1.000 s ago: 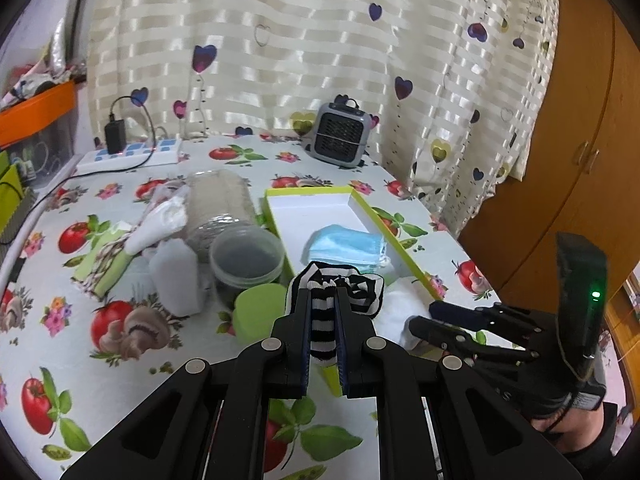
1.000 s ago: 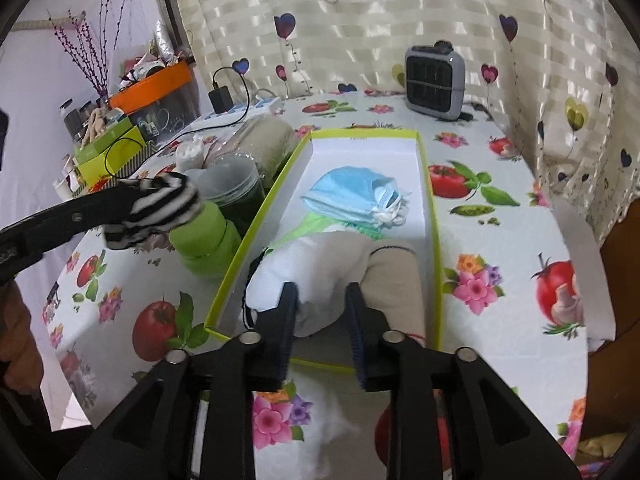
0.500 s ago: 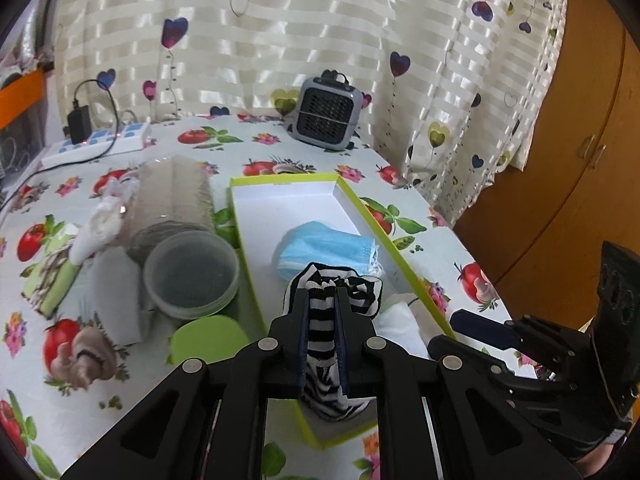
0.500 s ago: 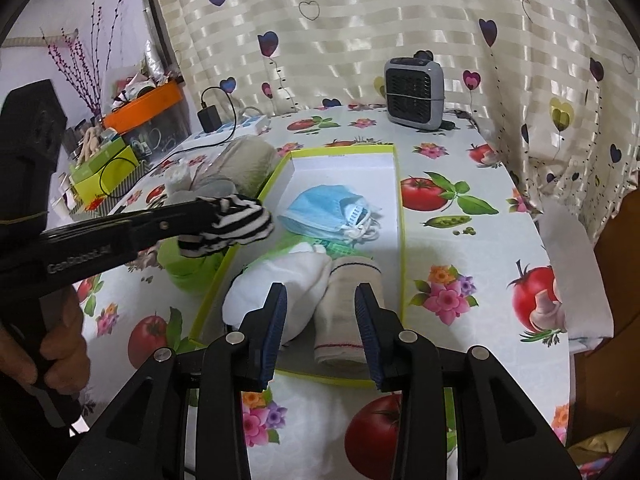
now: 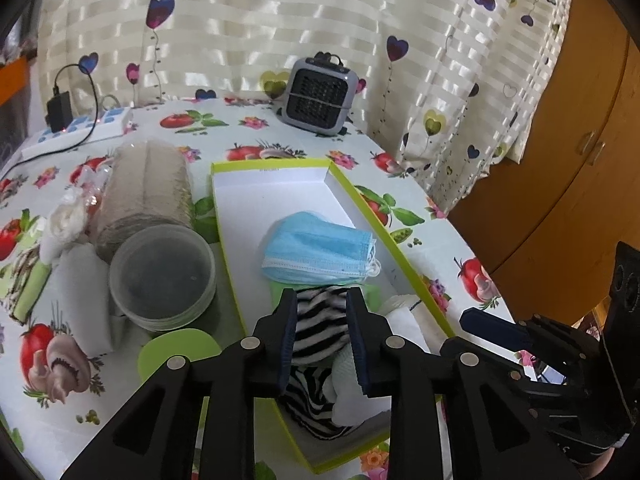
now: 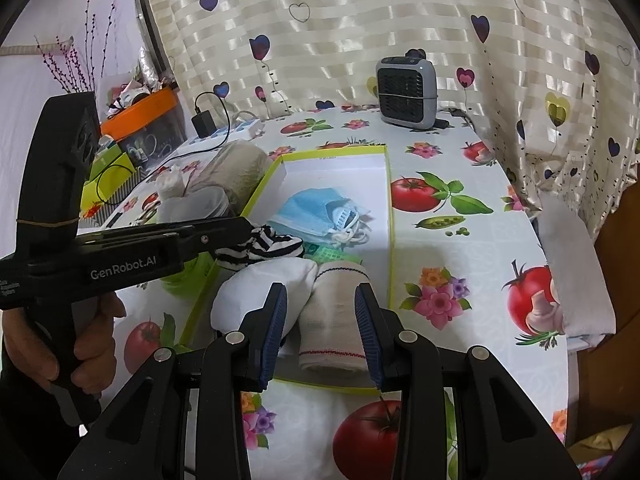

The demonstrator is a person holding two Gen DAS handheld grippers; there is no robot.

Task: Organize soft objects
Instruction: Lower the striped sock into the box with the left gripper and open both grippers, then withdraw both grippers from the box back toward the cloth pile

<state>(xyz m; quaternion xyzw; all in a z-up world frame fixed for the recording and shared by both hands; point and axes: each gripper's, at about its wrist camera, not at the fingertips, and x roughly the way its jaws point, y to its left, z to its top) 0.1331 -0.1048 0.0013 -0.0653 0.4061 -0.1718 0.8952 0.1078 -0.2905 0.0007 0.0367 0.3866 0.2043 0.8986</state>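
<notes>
Release of the striped sock point(image 5: 320, 332) is the step in hand, judged from how things lie. The left gripper point(image 5: 321, 312) hangs over the near half of the green-rimmed box point(image 5: 390, 236), and its jaws are opening with the sock between them. In the left wrist view the pads stand clear of most of the fabric; whether either pad touches it cannot be told. The sock's lower part lies on the box floor, against the white sock point(image 6: 264, 296).

Contents of the box, from far end to near end:
- blue face masks point(image 5: 320, 252), stacked near the middle;
- a green item, mostly hidden beneath the masks and the striped sock;
- the white sock and the beige rolled sock point(image 6: 336, 312), side by side at the near end.

The right gripper point(image 6: 321, 320) hovers at the near end, jaws spread, holding nothing. The beige rolled sock lies directly ahead of it, below and between the fingers, with its long axis running along the pointing line and along the box. The right hand is the nearer one to this sock.

Remaining loose items sit outside the box on its left: a rolled towel point(image 5: 148, 188), a clear tub point(image 5: 162, 276), a green lid point(image 5: 180, 350). The left hand is nearer to these.
</notes>
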